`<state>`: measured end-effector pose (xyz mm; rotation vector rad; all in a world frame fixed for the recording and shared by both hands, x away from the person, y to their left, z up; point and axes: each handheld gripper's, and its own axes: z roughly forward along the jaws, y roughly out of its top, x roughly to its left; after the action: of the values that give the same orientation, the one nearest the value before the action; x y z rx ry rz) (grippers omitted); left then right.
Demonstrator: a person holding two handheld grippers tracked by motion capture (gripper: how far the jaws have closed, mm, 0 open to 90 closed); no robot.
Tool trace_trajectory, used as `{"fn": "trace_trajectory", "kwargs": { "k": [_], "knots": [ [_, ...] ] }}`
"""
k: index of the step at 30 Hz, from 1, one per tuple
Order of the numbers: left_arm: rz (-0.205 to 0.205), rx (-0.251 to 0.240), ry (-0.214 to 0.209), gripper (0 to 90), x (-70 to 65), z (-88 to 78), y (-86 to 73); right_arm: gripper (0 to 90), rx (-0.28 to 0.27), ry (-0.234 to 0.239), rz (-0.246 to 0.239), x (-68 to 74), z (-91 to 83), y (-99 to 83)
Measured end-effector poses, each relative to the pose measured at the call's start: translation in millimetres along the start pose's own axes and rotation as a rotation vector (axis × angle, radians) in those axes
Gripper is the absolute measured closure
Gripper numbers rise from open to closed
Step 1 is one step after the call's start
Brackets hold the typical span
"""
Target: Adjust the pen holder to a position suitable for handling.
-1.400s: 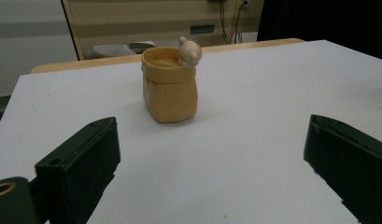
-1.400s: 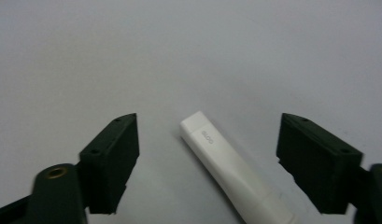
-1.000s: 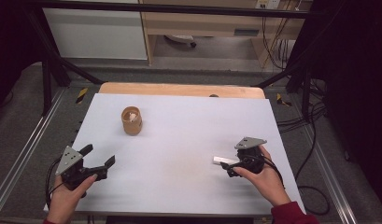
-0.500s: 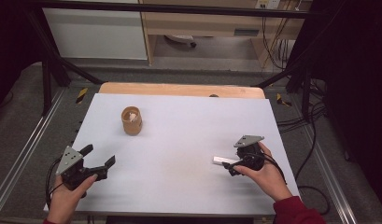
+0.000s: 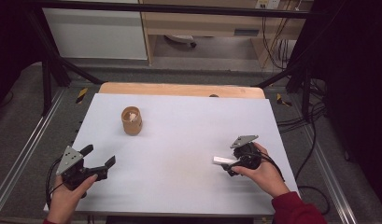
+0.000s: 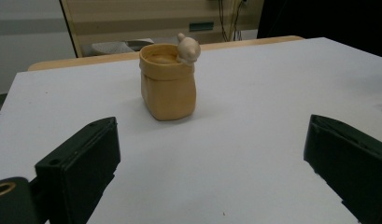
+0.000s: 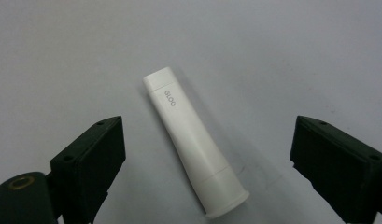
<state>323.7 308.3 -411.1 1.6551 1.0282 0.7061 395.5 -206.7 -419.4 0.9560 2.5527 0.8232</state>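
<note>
a white surface (image 5: 179,140) is seen laid over a wooden tabletop whose far edge (image 5: 179,88) is left exposed. at the near left corner the left gripper (image 5: 101,163) is held just above the surface by a hand (image 5: 67,198), jaws spread wide and nothing between them; in the left gripper view they are aimed at a tan sack-shaped pot (image 6: 168,81) standing upright well ahead, with a small pale figure (image 6: 187,46) perched on its rim. at the near right the right gripper (image 5: 228,164) is held by a hand (image 5: 263,175) in a dark red sleeve (image 5: 298,210), jaws likewise spread and released. a white tube (image 7: 193,140) is seen lying flat on the surface between them, touched by neither, flared cap end nearest the camera, small grey lettering near the flat end.
</note>
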Motion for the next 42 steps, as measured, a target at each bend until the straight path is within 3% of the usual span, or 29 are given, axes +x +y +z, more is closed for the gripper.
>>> {"fn": "trace_trajectory", "kwargs": {
  "k": [7,23,32,37,42],
  "knots": [
    [0.001,0.001,-0.002,3.5,-0.3,0.2,0.0,19.0,0.041,0.019,-0.042,0.7,8.5,-0.5],
    [0.002,0.002,-0.002,3.6,-0.5,0.2,-0.1,45.2,0.098,0.066,-0.085,0.1,15.2,-3.9],
    [0.001,0.004,-0.003,3.6,-0.7,0.4,-0.2,57.1,0.108,0.074,-0.097,-4.4,11.8,-7.0],
    [0.003,0.005,-0.003,3.6,-1.0,0.4,-0.2,65.5,0.111,0.102,-0.106,-4.2,11.9,-7.1],
    [0.001,0.005,-0.003,3.6,-1.0,0.5,-0.3,66.8,0.112,0.102,-0.102,-3.6,11.6,-7.3]
  ]
}}
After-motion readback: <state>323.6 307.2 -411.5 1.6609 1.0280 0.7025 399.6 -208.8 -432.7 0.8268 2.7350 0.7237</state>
